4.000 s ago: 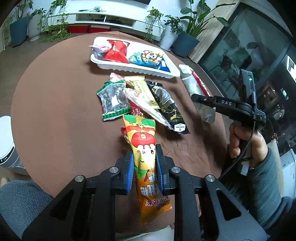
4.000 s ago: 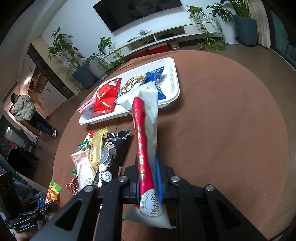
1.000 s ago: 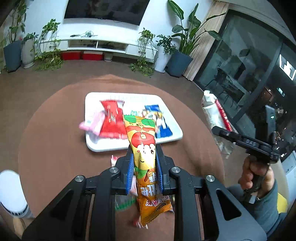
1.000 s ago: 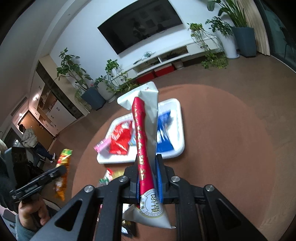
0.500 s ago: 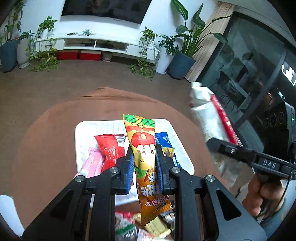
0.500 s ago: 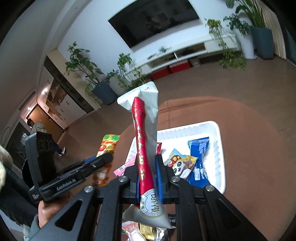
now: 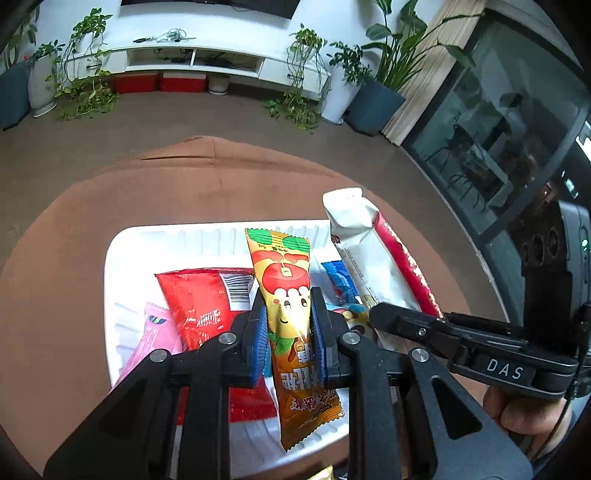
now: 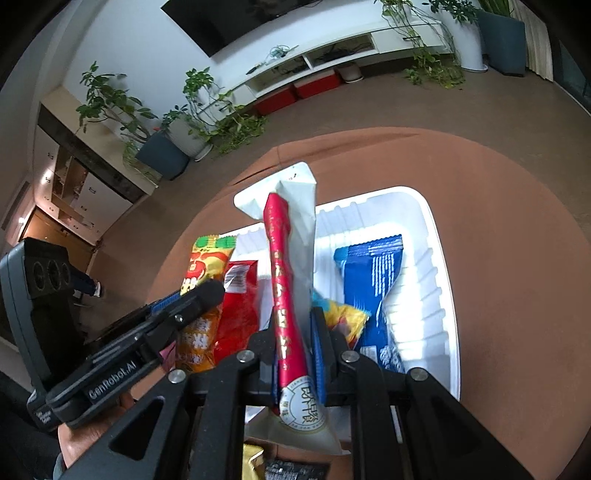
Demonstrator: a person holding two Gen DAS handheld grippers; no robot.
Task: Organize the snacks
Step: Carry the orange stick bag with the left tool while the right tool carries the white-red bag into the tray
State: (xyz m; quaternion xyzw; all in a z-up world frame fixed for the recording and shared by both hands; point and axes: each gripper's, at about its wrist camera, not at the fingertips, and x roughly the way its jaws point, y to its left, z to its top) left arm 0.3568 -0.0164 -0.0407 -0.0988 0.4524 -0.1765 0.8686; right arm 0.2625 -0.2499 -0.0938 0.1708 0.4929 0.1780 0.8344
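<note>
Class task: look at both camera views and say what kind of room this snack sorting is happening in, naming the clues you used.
Most likely a home living room: a wall-mounted television hangs above a long white media console, potted plants line the wall, and the white tray sits on a round brown table.

Carried from above the loose snack pile to above the white tray: the orange apple packet in the left gripper. Likewise brought in from the right, close beside it (side by side now): the white-and-red packet in the right gripper. Tray grown large in both wrist views.
</note>
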